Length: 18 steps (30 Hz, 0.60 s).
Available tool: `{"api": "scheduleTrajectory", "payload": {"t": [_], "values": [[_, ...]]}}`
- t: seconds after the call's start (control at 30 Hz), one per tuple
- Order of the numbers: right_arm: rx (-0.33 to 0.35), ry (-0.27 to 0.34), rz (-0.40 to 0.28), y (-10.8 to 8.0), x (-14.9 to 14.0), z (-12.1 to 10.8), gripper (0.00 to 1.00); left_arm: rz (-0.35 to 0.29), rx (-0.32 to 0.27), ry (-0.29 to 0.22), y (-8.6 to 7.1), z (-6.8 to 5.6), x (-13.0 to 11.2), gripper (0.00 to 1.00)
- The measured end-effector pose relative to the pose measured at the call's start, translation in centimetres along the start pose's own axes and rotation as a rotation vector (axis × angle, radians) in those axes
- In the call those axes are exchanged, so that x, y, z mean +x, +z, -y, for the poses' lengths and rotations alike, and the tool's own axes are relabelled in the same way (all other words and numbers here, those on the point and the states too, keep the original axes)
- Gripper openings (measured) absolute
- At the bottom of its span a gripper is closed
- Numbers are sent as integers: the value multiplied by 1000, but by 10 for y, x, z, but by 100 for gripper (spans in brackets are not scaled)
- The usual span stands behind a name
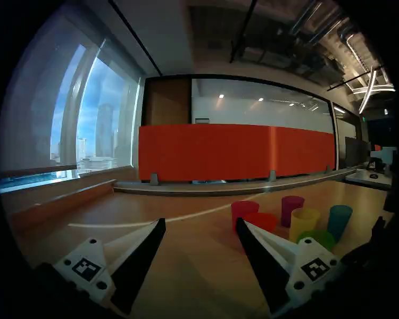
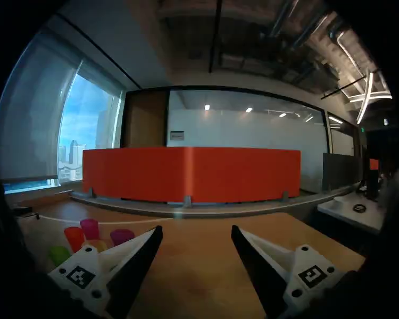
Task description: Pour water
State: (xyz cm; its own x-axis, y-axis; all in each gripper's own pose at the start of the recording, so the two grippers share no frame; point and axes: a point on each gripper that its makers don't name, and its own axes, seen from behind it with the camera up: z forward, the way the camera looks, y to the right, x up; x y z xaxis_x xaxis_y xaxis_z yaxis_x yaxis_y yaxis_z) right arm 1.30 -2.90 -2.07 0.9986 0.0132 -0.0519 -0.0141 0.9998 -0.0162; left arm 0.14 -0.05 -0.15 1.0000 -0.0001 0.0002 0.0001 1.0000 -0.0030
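Left claw (image 1: 200, 227) and right claw (image 2: 197, 233): white, black-faced fingers (image 1: 284, 255), each bearing 1 square marker (image 1: 86, 268).

Smooth wood table (image 1: 199, 266), transl. plastic cups (image 1: 304, 220)

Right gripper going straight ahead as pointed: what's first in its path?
Nothing close: the right gripper points over table, cups off to its left. First obstacle is probably the orange divider; depth unclear.

Orange partition panel (image 1: 237, 151), upright along far edge of wooden table (image 1: 199, 260). Window (image 1: 93, 133), city skyline, left. X-shaped ceiling light (image 1: 372, 87), upper right.
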Motion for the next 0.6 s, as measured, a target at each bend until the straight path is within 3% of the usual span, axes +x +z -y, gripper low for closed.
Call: {"api": "scheduleTrajectory", "payload": {"t": [0.2, 0.6], "values": [[-14, -32, -14, -3, -12, -1, 100, 0, 0, 0, 0, 0, 0, 98], [-26, -2, -30, 7, -26, 0, 100, 0, 0, 0, 0, -1, 0, 98]]}}
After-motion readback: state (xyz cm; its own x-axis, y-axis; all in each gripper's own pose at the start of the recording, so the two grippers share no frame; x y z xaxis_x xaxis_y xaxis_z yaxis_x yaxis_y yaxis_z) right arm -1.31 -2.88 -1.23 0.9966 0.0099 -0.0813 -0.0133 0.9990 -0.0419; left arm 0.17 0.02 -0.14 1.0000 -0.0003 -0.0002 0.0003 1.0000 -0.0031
